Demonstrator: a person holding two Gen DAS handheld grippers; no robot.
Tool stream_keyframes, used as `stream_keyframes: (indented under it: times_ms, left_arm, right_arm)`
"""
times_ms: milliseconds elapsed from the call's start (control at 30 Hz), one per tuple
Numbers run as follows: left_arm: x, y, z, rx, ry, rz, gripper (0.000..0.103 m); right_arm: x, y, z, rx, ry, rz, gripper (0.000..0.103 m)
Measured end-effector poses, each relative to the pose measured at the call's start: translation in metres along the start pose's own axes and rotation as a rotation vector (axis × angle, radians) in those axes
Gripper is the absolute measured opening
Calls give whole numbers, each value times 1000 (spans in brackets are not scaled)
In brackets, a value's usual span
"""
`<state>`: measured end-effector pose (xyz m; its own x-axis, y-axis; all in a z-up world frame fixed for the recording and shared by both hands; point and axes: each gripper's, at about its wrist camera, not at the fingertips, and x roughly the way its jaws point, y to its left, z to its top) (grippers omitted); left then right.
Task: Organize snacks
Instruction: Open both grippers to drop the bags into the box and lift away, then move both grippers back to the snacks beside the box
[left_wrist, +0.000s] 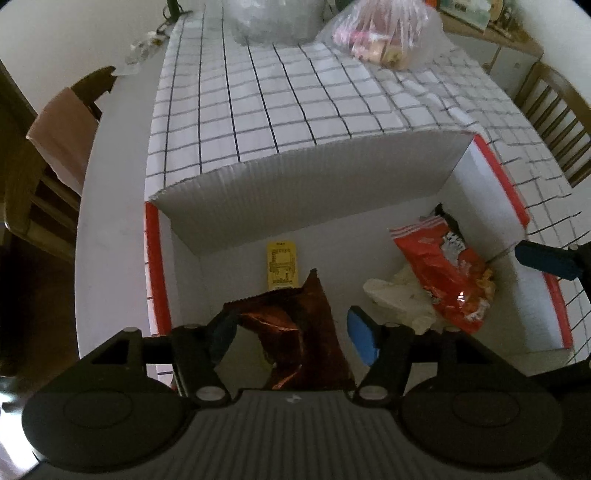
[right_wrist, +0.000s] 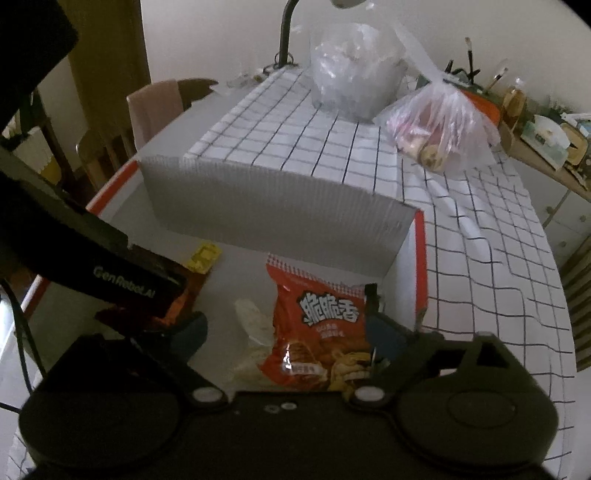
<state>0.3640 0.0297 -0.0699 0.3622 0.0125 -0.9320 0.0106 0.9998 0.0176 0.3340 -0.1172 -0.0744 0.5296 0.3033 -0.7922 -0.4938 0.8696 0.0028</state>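
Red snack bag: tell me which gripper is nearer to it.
Right. The right gripper hangs directly over the red snack bag, open fingers either side. The left gripper sits further left in the box, over the brown bag.

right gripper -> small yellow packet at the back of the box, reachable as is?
Probably not directly. The yellow packet lies flat by the box's far wall, and the left gripper, jaws open around the dark brown bag, sits across the right gripper's path. The red bag lies between its open jaws.
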Motion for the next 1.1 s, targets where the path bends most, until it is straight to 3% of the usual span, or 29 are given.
stream_keyframes:
  times_ms: [433,800,1100]
  left_arm:
    - [-62,7,-36,-42,-174,-33,74]
    - [-117,9,-81,-62,-345,-124,80]
    - [-139,10,-129,-35,-388,-134,81]
  right_arm:
    - [-55,7,-13,26,-104,14,102]
    - [-108,18,-35,65,-192,16,103]
    - [-136,25,-68,74,-219,18,102]
